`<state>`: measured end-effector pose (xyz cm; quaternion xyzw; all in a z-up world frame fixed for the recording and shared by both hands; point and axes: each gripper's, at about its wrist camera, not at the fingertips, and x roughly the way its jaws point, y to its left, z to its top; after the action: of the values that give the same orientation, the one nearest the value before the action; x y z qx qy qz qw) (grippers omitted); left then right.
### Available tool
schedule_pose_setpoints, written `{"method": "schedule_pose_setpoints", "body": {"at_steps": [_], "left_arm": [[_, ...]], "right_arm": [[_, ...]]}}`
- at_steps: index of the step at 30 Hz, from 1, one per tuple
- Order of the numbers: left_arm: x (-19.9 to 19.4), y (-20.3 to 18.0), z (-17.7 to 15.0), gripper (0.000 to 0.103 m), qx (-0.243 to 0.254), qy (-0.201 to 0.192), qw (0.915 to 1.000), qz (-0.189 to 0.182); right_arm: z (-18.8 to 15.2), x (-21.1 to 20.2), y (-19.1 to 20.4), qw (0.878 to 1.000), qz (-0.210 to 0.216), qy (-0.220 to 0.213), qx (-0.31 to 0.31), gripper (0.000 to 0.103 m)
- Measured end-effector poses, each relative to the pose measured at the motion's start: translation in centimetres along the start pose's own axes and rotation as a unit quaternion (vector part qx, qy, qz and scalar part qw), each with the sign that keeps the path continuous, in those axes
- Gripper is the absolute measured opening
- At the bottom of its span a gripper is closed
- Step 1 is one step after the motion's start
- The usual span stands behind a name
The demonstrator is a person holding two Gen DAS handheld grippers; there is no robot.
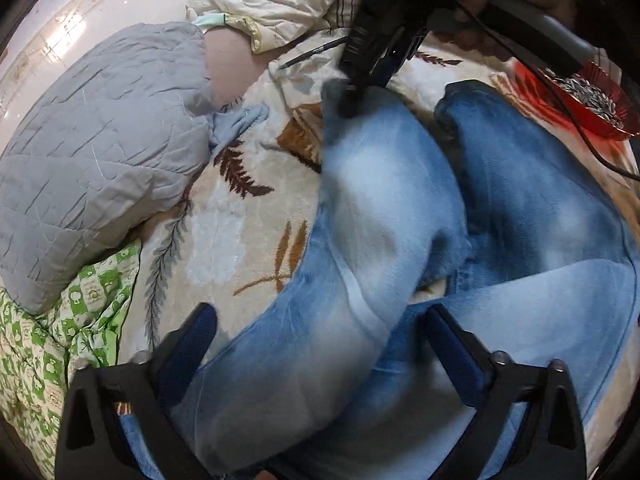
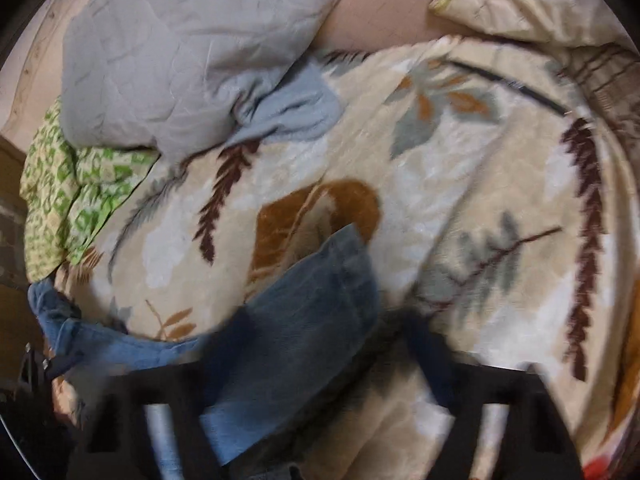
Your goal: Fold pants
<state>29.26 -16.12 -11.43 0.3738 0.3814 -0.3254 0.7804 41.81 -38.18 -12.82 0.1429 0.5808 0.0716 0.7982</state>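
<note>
**Carrying one leg over the other**

Left gripper with blue-padded fingers spread wide apart, poised low over the faded light-blue denim pants near the seat end, holding nothing; right gripper, seen from the left wrist view, down at the far hem of the left-hand leg, seemingly pinched on the cloth, though from its own blurred view whether clamped or merely resting cannot be told; there, a darker blue denim leg end lying between the fingers.

Pants spread across the middle of the cream plush blanket with brown and grey leaf print, legs splayed apart in a V, crotch toward the near edge of the bed, hems toward the far side.

Judged as the step: bringing one leg over onto the other. Best done by lifting the hem only slightly and sweeping it sideways in a flat arc; matching hem to hem and outer seam to outer seam before letting go; pinning the seat with the left gripper so the waist does not drag; smoothing the crotch bunching last.

Worth watching: the red foil bag of sunflower seeds at the right edge, just beside the other leg; the black cable trailing near it; grey quilted pillow and green-checked cloth well clear on the left side.
</note>
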Motion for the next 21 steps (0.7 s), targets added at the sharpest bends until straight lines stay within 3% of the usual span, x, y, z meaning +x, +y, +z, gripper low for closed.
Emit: {"method": "schedule_pose_setpoints", "body": {"at_steps": [1, 2, 3, 7, 13, 16, 21], "left_arm": [[0.3, 0.3, 0.0, 0.029, -0.005, 0.006, 1.0000, -0.005], [0.6, 0.7, 0.1, 0.009, -0.017, 0.017, 0.9996, -0.017], [0.6, 0.8, 0.1, 0.005, -0.021, 0.015, 0.9995, -0.016], [-0.9, 1.0, 0.7, 0.004, -0.014, -0.007, 0.9998, -0.011], [-3.8, 5.2, 4.4, 0.004, -0.060, -0.067, 0.9957, 0.023], [-2.6, 6.9, 6.2, 0.004, -0.069, -0.062, 0.9951, 0.035], [2.8, 7.1, 6.9, 0.004, -0.092, -0.006, 0.9955, 0.018]], "right_arm": [[-0.2, 0.0, 0.5, 1.000, -0.010, -0.002, -0.022, 0.028], [-0.5, -0.1, 0.8, 0.999, -0.012, -0.004, -0.034, 0.019], [-0.7, -0.4, 1.1, 0.999, -0.012, -0.007, -0.044, 0.010], [-0.9, -4.0, 1.7, 0.996, -0.010, -0.050, -0.067, 0.007], [0.9, -12.6, 2.9, 0.983, -0.011, -0.171, -0.070, 0.007], [2.3, -15.0, 3.6, 0.975, -0.035, -0.213, -0.058, 0.007], [5.6, -9.5, 2.5, 0.985, -0.091, -0.145, -0.013, 0.007]]}}
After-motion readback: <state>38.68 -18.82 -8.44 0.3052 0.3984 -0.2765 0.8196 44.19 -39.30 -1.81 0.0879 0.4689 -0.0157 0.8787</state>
